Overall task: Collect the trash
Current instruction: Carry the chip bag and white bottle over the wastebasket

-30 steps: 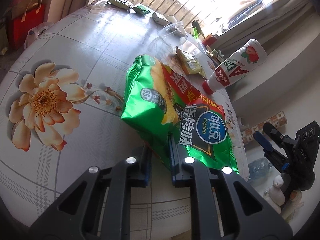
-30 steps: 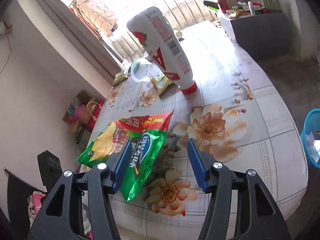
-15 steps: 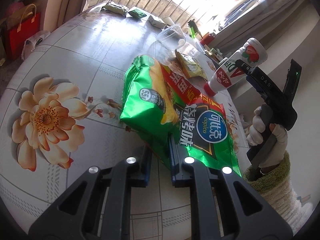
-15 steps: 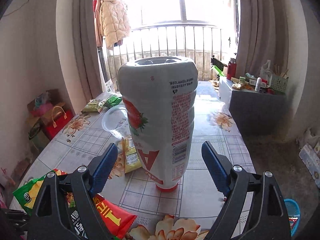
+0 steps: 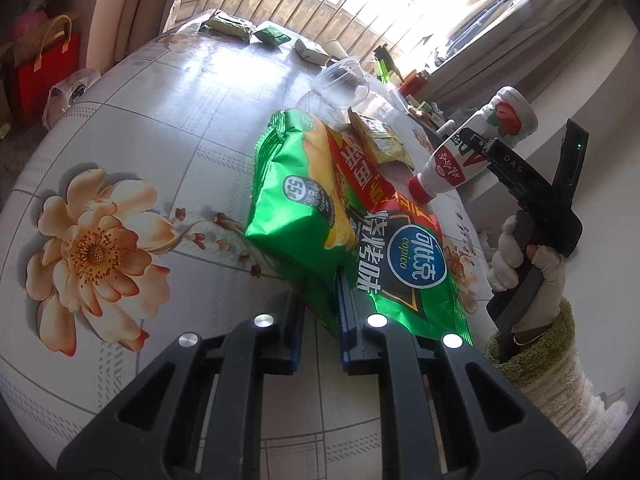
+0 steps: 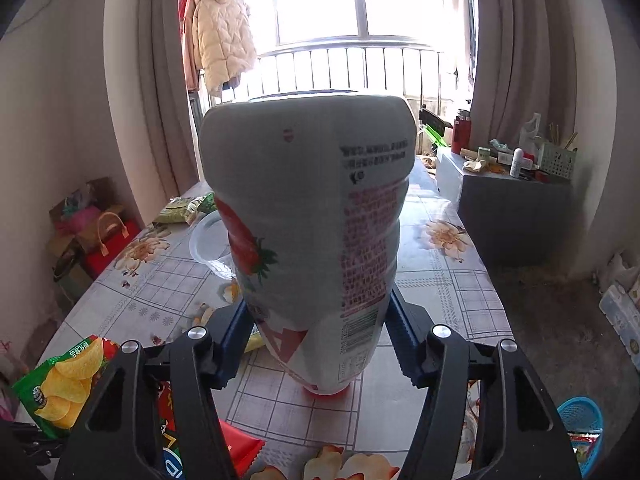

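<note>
A green chip bag [image 5: 300, 208] lies on the flowered table [image 5: 160, 120], overlapping a red and green bag [image 5: 416, 268]. My left gripper [image 5: 320, 292] is shut on the green bag's near edge. A white bottle [image 6: 308, 208] with a strawberry label stands upside down on its red cap. My right gripper [image 6: 318, 320] has the bottle between its blue pads, and its jaws are closing, with both pads against the bottle's lower sides. In the left wrist view, a gloved hand holds the right gripper [image 5: 476, 140] at the white bottle [image 5: 508, 116].
A clear plastic cup [image 5: 340, 84] lies on its side behind the bags, beside a yellow packet [image 5: 380, 140]. Small packets [image 5: 230, 26] sit at the table's far end. A blue basket [image 6: 580, 420] stands on the floor at the right, with a grey cabinet [image 6: 516, 216] beyond it.
My right gripper swung from beside the chip bags to the white bottle and its jaws came in around it. The left gripper kept still on the green bag.
</note>
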Action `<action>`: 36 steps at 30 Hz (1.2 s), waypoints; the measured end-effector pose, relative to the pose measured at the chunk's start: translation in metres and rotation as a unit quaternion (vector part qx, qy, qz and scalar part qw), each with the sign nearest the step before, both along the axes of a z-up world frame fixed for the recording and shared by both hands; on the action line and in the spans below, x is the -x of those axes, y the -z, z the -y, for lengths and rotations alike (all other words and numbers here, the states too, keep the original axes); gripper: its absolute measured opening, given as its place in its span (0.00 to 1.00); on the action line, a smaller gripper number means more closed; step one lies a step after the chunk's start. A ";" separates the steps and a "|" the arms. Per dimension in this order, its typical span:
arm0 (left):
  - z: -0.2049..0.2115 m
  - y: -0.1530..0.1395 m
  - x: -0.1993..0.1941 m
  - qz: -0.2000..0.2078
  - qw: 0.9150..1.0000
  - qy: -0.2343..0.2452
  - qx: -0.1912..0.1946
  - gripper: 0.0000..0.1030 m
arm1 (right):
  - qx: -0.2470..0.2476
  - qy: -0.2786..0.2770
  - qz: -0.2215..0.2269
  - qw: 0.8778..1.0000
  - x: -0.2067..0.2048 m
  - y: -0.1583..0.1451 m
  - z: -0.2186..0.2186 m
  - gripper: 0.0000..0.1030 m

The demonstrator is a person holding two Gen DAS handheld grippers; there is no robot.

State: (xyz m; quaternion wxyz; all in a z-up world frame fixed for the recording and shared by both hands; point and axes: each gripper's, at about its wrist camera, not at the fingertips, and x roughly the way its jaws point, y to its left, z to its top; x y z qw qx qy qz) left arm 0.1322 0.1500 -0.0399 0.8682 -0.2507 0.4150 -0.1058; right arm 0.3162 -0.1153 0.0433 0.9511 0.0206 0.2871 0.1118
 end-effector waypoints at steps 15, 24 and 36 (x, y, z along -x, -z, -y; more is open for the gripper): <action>0.013 -0.041 0.007 0.056 0.998 0.015 0.001 0.07 | -0.096 0.012 -0.029 0.995 0.068 -0.037 0.063 0.58; 0.051 -0.087 0.010 0.108 0.992 0.070 -0.008 0.06 | -0.091 0.067 0.009 0.994 0.153 -0.070 0.127 0.58; 0.226 -0.129 -0.028 0.137 0.957 0.254 -0.031 0.06 | -0.153 0.296 0.028 0.943 0.285 -0.058 0.309 0.58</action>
